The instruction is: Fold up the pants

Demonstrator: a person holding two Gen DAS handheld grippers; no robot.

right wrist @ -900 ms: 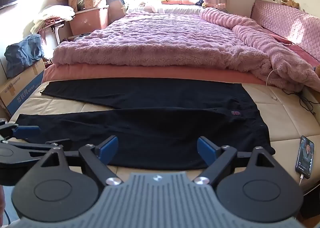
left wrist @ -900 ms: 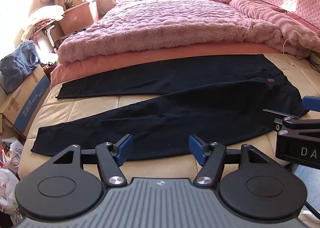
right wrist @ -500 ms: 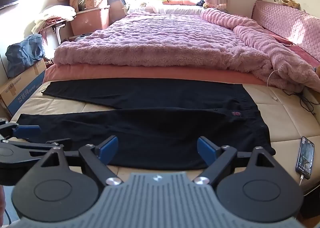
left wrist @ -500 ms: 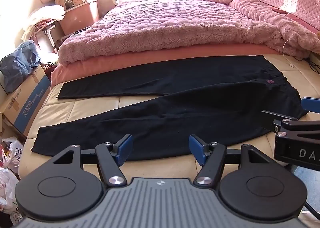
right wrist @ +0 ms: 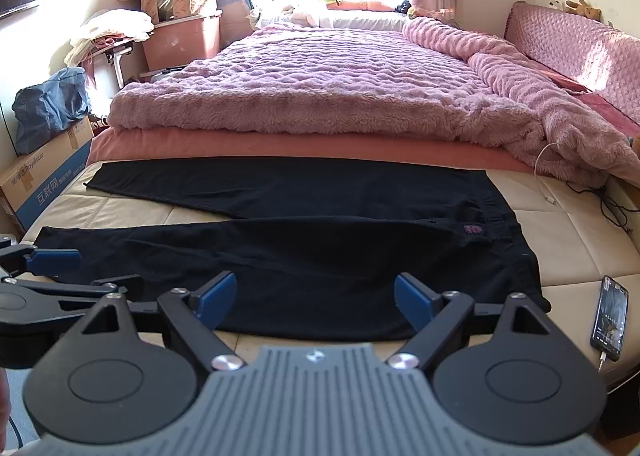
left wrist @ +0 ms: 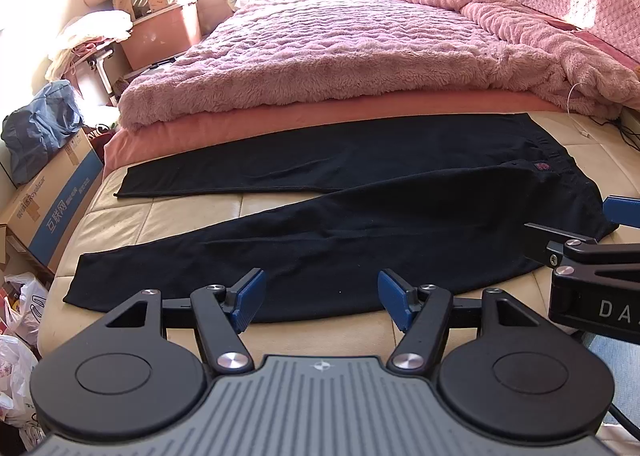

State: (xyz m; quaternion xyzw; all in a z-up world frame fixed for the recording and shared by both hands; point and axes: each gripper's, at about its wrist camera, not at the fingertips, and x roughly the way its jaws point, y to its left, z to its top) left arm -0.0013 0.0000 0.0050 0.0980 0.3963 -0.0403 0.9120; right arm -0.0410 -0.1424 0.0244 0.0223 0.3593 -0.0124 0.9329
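Grippers are hovering side by side at the bed's near edge: left gripper (left wrist: 320,298) and right gripper (right wrist: 314,300), jaws gaping wide, gripping nothing. Black pants (right wrist: 320,252) are lying flat on the cream mattress (left wrist: 160,216), legs spreading leftward. Beyond, a pink blanket (right wrist: 312,88) is covering the bed.

Readable markings in view

"Royalstar" and "互联网" are printed on the cardboard box (left wrist: 52,200) far left of the left gripper (left wrist: 320,298); "DA" is seen on the right gripper (left wrist: 596,296), just right.

Pink blanket (left wrist: 344,52), phone (right wrist: 610,318), cardboard box (left wrist: 52,200)
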